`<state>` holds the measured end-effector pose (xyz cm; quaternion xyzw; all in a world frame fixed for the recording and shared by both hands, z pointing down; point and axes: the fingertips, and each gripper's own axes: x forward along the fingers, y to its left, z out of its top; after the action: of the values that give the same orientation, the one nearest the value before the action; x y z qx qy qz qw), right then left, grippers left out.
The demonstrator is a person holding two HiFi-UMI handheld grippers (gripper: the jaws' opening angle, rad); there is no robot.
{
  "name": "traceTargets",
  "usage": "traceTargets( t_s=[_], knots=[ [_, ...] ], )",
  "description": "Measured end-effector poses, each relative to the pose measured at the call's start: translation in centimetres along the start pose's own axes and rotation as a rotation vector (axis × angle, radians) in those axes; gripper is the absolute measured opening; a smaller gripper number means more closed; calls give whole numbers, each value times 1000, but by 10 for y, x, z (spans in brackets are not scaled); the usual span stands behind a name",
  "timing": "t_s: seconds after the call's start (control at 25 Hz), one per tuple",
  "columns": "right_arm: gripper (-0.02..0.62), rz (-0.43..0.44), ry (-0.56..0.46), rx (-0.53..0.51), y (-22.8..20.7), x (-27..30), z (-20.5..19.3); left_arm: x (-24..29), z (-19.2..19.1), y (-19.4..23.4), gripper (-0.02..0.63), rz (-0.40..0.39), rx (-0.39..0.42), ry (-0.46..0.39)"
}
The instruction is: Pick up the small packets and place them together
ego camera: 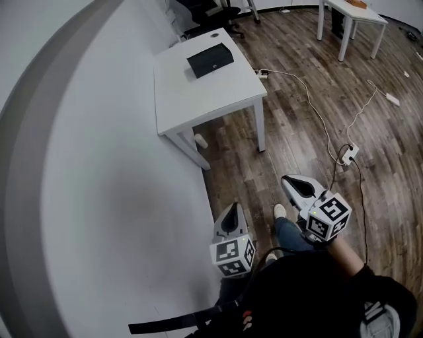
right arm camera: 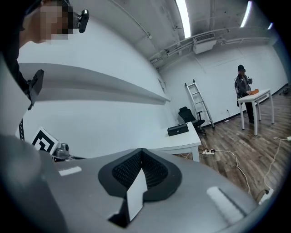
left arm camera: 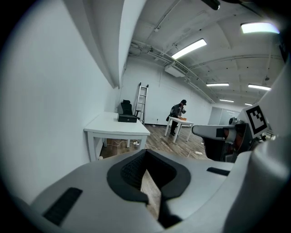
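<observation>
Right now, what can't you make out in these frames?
Small packets: in no view.
Flat black rectangular box on the square white table: too small in every view to tell what it is or holds.
Orange object on the far white table: cut by the head view's top edge, tiny elsewhere.

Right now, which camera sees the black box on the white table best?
The head view: it looks down on the black box, showing its whole top on the white table. Both gripper views show it only from the side, small and far off.
</observation>
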<state>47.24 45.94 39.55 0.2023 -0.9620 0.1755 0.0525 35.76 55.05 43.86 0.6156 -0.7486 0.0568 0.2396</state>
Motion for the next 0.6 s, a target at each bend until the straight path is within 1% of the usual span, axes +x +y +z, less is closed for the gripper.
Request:
traceTargets(
  t_s=[0.16, 0.24, 0.4, 0.52, 0.6],
  knots=[
    [2, 25, 16, -29, -43, 50, 33, 59, 49, 5, 0, -10, 11, -31],
    [2, 34, 31, -39, -66, 70, 44, 86, 66, 6, 0, -7, 9, -36],
    [2, 38, 54, -30, -110, 102, 61, 132, 86, 8, 0, 21, 1, -30],
    [2, 30, 46, -39, -133, 120, 70, 156, 97, 10, 0, 24, -12, -24],
    [2, 22, 38, -38, -145, 132, 74, 168, 103, 16, 0, 40, -7, -24]
  ],
)
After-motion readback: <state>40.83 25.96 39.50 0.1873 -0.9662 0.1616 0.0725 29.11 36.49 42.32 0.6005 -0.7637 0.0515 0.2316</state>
